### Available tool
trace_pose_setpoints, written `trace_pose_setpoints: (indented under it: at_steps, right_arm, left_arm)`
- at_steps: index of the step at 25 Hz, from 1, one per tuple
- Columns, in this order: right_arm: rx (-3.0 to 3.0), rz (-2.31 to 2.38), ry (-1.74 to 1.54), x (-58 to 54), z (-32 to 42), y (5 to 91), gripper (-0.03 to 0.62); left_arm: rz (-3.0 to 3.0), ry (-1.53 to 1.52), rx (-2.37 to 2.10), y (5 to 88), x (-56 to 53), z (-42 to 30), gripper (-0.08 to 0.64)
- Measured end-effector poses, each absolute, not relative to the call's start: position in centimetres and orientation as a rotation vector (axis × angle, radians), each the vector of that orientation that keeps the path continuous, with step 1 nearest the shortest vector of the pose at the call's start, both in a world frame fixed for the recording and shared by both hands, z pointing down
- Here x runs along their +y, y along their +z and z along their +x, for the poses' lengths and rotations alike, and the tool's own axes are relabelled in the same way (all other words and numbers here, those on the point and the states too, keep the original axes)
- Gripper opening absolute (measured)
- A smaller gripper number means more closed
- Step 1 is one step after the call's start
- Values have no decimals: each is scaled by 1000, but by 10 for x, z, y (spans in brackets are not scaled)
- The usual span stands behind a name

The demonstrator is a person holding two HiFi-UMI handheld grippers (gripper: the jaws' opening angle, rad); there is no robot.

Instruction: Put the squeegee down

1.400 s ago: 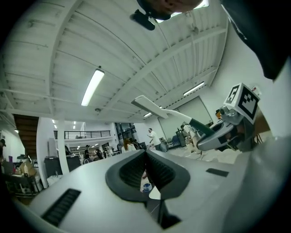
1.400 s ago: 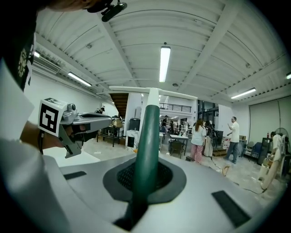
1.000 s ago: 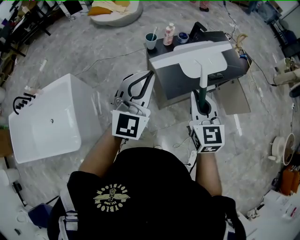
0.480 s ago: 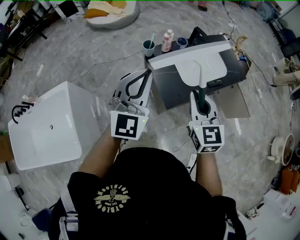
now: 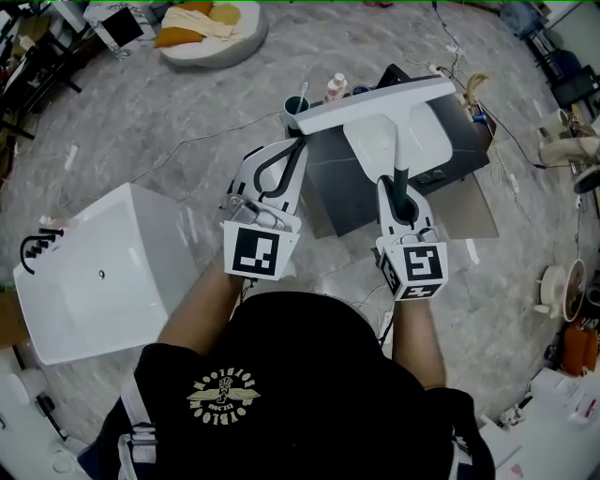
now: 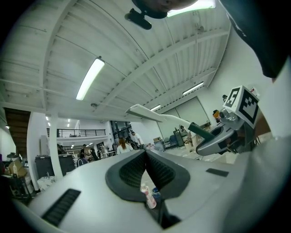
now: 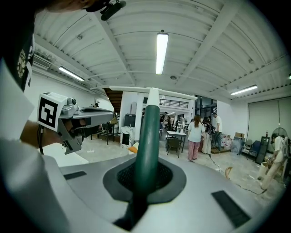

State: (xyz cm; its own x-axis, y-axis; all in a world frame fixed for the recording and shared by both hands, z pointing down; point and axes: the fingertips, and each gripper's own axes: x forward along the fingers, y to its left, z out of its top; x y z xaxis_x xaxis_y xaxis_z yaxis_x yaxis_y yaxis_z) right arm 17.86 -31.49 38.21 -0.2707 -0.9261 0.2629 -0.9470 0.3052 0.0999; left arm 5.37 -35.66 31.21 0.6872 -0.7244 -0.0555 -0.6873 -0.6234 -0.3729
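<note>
The squeegee has a wide white blade head (image 5: 382, 114) and a dark green handle (image 5: 400, 180). My right gripper (image 5: 401, 191) is shut on that handle and holds the squeegee out over the dark low table (image 5: 342, 192), blade up and away from me. In the right gripper view the green handle (image 7: 148, 136) stands up between the jaws of my right gripper (image 7: 146, 175). My left gripper (image 5: 298, 148) is to the left of it, at the table's left edge, shut with nothing in it. In the left gripper view the pads (image 6: 136, 168) meet, and the squeegee (image 6: 152, 114) shows at the right.
A teal cup with a toothbrush (image 5: 295, 103), a pink bottle (image 5: 335, 87) and a small jar stand at the table's far edge. A white tub (image 5: 103, 272) sits on the marble floor at the left. Cables run across the floor; a round cushion (image 5: 206, 28) lies far back.
Both grippers have travelled forward together. The squeegee head now reaches the table's far edge, near the cup and bottle. The white tub has slid lower and further left in view.
</note>
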Motion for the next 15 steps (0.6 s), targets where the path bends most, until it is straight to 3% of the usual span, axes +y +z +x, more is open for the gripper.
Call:
trace_pose_setpoints:
  at_steps: [15]
  right_arm:
    - [-2243,1670,201,-363,176,433,28]
  left_arm:
    - [-2572,-139,1072,324,-400,55,23]
